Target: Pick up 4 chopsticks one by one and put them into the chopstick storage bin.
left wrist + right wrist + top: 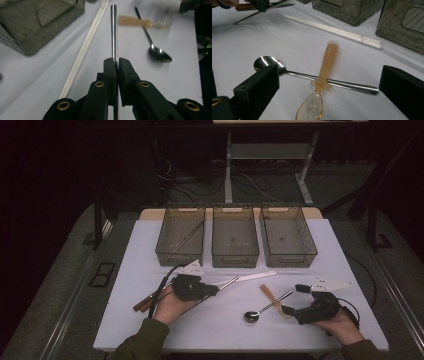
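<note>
open counter [210,325] lies before my hands. white chopsticks [257,276] and three bins [235,260] block the way beyond. crossed spoons [267,306] crowd my right tool [295,302].

A lab-like recording setup is showing here: a white table [220,320] is standing on grey carpet before black curtains, with loose cables [250,182] trailing across the floor beyond its far edge.

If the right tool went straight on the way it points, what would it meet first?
Probably the amber plastic spoon lying across the metal spoon, right between the right tool's open jaws; depth is hard to judge.
</note>
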`<state>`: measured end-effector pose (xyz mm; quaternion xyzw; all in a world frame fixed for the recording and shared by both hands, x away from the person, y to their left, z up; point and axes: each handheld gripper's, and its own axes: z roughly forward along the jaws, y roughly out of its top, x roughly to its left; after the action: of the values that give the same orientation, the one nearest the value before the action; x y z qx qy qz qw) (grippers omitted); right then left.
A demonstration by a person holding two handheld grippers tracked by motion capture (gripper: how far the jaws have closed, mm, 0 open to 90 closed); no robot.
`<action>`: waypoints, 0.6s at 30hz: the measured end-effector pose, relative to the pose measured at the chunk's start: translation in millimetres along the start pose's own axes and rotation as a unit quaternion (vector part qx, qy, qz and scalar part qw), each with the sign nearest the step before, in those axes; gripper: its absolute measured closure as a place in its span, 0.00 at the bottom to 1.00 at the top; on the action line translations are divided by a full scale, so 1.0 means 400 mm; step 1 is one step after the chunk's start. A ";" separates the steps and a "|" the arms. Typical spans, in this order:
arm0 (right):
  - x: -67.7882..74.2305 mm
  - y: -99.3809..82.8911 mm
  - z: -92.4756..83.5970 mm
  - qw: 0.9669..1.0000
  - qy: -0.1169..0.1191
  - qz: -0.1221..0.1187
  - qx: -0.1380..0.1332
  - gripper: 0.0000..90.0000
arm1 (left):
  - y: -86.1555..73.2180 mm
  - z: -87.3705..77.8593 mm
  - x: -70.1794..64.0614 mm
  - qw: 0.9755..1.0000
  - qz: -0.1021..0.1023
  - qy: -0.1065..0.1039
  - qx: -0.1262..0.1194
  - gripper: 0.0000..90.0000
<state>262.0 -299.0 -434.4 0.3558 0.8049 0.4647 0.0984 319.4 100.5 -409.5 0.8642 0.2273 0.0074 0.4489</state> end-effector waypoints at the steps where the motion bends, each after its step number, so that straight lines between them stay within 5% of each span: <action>1: 0.000 0.000 0.000 1.000 0.000 0.000 0.000 0.03 | 0.004 -0.007 0.001 1.000 0.000 0.001 -0.007 0.94; 18: -0.002 0.000 0.000 1.000 0.000 0.002 -0.001 0.03 | 0.055 -0.124 0.012 0.995 0.001 0.039 -0.087 0.94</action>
<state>262.7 -299.6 -434.7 0.3571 0.8039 0.4654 0.0983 321.3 129.8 -363.4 0.8209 0.2421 0.0613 0.5135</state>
